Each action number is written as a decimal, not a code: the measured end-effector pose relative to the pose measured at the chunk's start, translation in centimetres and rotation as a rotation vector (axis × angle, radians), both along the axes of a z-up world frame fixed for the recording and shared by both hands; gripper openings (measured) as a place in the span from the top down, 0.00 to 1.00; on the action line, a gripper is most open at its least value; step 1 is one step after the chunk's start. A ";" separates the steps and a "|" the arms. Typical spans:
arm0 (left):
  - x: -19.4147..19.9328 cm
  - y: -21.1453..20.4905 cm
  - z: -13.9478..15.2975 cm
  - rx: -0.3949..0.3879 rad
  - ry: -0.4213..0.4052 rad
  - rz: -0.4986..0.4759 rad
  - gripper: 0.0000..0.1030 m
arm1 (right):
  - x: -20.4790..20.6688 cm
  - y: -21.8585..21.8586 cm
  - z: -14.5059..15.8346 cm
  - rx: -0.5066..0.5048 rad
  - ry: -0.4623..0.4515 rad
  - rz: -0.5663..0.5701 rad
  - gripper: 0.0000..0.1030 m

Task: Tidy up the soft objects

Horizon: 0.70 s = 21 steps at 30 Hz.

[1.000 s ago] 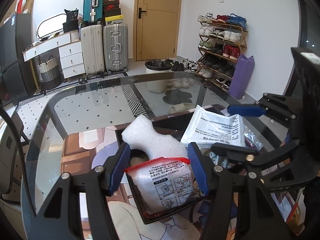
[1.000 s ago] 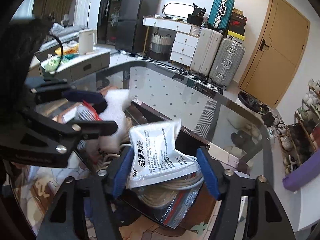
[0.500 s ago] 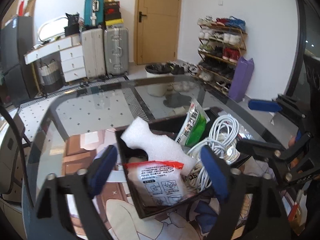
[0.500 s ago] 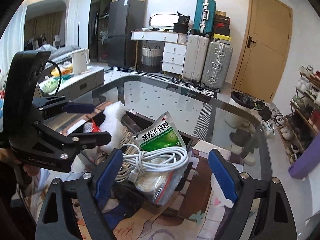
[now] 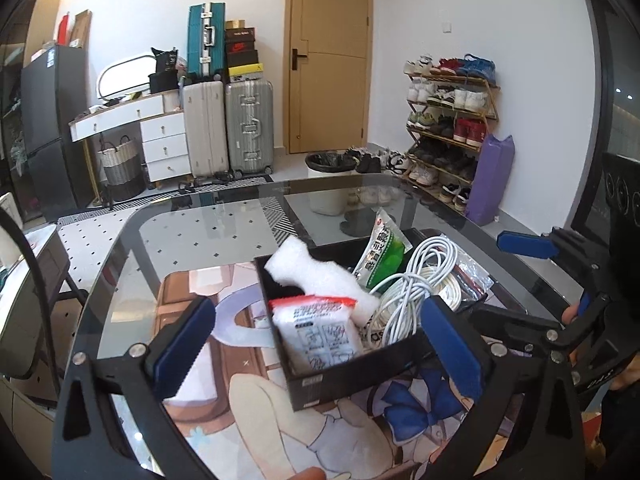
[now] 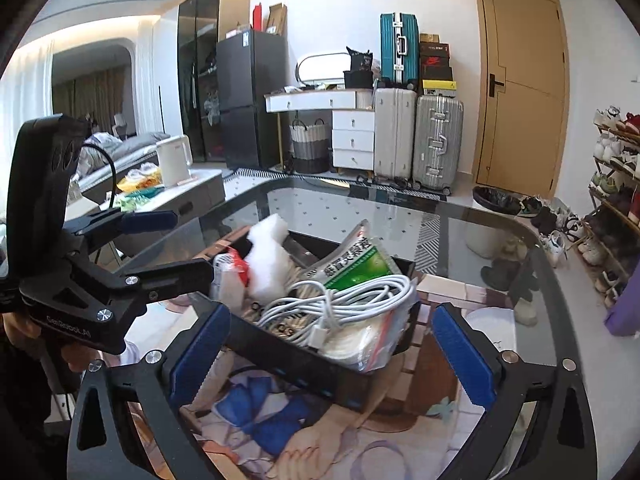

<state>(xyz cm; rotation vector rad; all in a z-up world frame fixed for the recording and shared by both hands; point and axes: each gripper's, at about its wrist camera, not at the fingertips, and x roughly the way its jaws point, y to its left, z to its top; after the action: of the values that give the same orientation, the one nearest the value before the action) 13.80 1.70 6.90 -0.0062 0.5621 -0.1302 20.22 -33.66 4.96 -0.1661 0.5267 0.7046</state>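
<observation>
Black box (image 5: 352, 376) sits on the glass tabletop (image 5: 192, 240), atop a printed cartoon mat (image 5: 248, 408), and holds all the soft items. At its near left corner in the left wrist view, a white packet with a red top strip (image 5: 320, 332) stands upright against the box wall. Behind and touching it, a white foam piece (image 5: 308, 272) leans across toward the far left corner. To the right, a green-and-white sachet (image 5: 384, 252) is propped upright against the far wall. A coil of white cable (image 5: 408, 288) lies over a clear zip bag with a second, cream-coloured coil (image 6: 360, 340) inside; the bag spills over the box's right edge in the right wrist view. Left gripper (image 5: 316, 352): blue-padded fingers (image 5: 180, 348) released and spread wide, jaws having just been opening, nothing pressed between them; the box and packet lie beyond, between the finger lines. Right gripper (image 6: 332, 356): fingers (image 6: 464, 356) likewise released and wide, just opened, clear of the bagged cable ahead. Each gripper shows at the edge of the other's view, with a hand (image 6: 24, 328) on the handle. Beyond the tabletop: suitcases (image 5: 228, 128), a white drawer unit (image 5: 160, 136), a wooden door (image 5: 328, 56), a shoe rack (image 5: 448, 120).
</observation>
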 end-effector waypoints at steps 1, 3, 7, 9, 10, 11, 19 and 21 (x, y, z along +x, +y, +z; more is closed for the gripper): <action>-0.3 0.1 -0.1 -0.002 -0.006 0.006 0.00 | -0.3 -0.1 -0.1 0.011 -0.004 0.000 0.01; -1.0 0.3 -0.5 -0.008 -0.019 0.024 0.00 | -0.7 -0.1 -0.2 0.021 -0.008 -0.002 0.01; -1.6 1.1 -1.5 -0.046 -0.018 0.054 0.00 | -1.2 -0.5 -0.6 0.047 -0.011 -0.003 0.01; -1.9 1.4 -2.1 -0.057 -0.018 0.066 0.00 | -1.4 -0.8 -1.0 0.063 -0.009 -0.004 0.01; -2.0 1.4 -2.3 -0.052 -0.022 0.071 0.00 | -1.5 -1.0 -1.1 0.066 -0.009 -0.005 0.01; -2.1 1.4 -2.4 -0.045 -0.029 0.077 0.00 | -1.5 -1.0 -1.2 0.069 -0.012 -0.008 0.01; -2.7 0.8 -3.4 -0.003 -0.079 0.100 0.00 | -2.1 -1.4 -1.8 0.050 -0.065 -0.026 0.01; -2.8 0.7 -3.6 0.000 -0.081 0.097 0.00 | -2.2 -1.7 -2.1 0.055 -0.068 -0.026 0.01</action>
<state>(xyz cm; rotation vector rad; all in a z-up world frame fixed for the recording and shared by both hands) 10.98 2.43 3.29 -0.0281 0.4798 -0.0356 17.97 -35.32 2.91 -0.1312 0.4438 0.6854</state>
